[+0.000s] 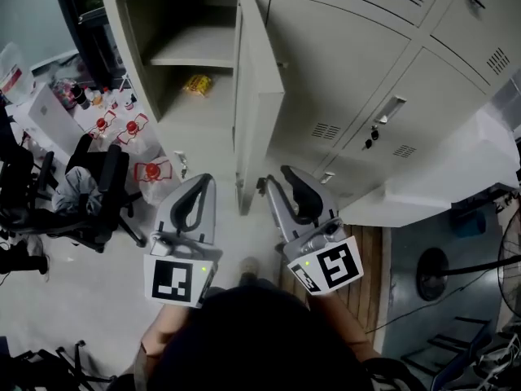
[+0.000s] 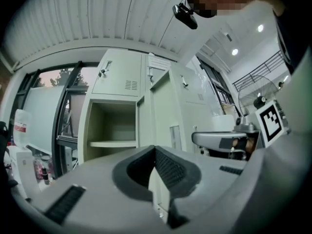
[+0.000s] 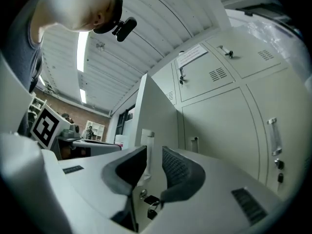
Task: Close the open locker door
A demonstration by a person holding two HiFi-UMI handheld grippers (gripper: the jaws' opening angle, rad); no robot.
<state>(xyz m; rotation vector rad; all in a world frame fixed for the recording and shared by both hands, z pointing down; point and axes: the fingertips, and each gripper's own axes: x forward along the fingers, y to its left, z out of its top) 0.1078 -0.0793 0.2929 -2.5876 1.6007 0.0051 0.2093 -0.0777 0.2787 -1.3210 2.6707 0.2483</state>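
Grey floor (image 1: 98,292) below me, and a wall of pale grey lockers (image 1: 358,72) fills the top of the head view, its upper rows cut off by the frame. One compartment (image 1: 163,31) stands open, and the locker door (image 1: 256,96) is swung right out and seen edge-on, pointing at the gap between my two claws, touching neither. A black office chair (image 1: 89,186) sits off left, with clear bags (image 1: 151,169) just beside it whose contents I can't make out. There's a shelf (image 1: 191,55) inside the compartment and a small yellow packet (image 1: 198,84) under it, too small to read. My left gripper (image 1: 202,179) has its tips pressed together, nothing in them. My right gripper (image 1: 277,177) is parted by a narrow slot and empty. Through that slot in the right gripper view (image 3: 154,155) I see the door's edge, and low down a small dark fitting (image 3: 152,201), blurred and half hidden by the pads.
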